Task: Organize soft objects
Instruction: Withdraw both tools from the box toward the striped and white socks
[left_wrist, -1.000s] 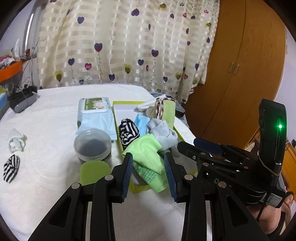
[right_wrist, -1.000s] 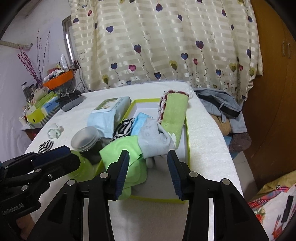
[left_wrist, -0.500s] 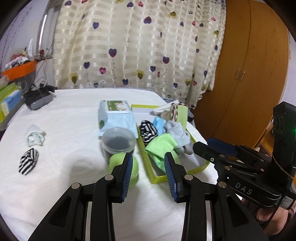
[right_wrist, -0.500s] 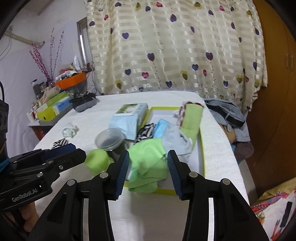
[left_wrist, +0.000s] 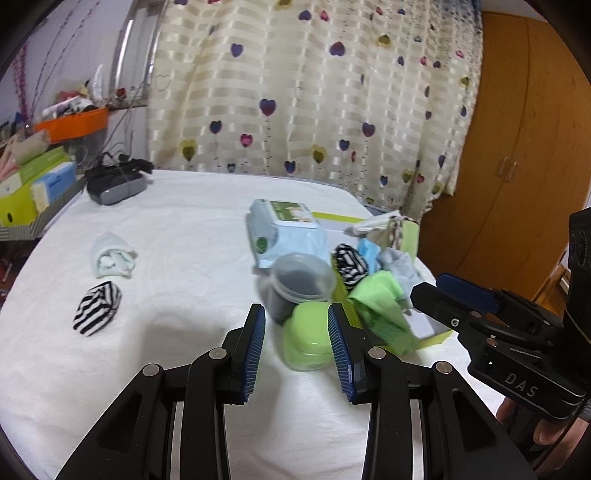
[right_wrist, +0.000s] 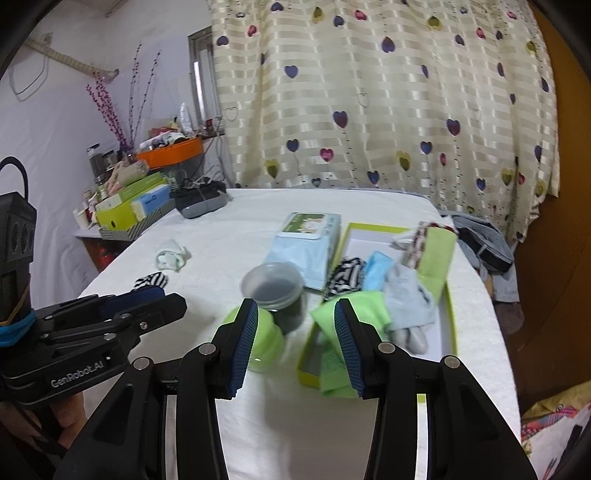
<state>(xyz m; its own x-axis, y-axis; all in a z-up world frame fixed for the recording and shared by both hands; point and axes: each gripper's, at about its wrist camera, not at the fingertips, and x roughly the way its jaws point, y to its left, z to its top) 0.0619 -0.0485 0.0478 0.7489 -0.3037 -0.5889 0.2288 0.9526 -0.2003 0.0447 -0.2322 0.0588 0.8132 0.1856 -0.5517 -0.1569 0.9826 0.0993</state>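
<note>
Showing "DAS" on right tongs (left_wrist: 448, 291) and "GenRobot.AI" on left tongs (right_wrist: 162, 295), both spread, empty.

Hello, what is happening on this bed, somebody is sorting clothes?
A person holds two grippers over the white bed; the left gripper and right gripper are both open and empty. Several soft pieces already lie in the yellow-green box. A striped sock and a pale sock remain outside it.
</note>
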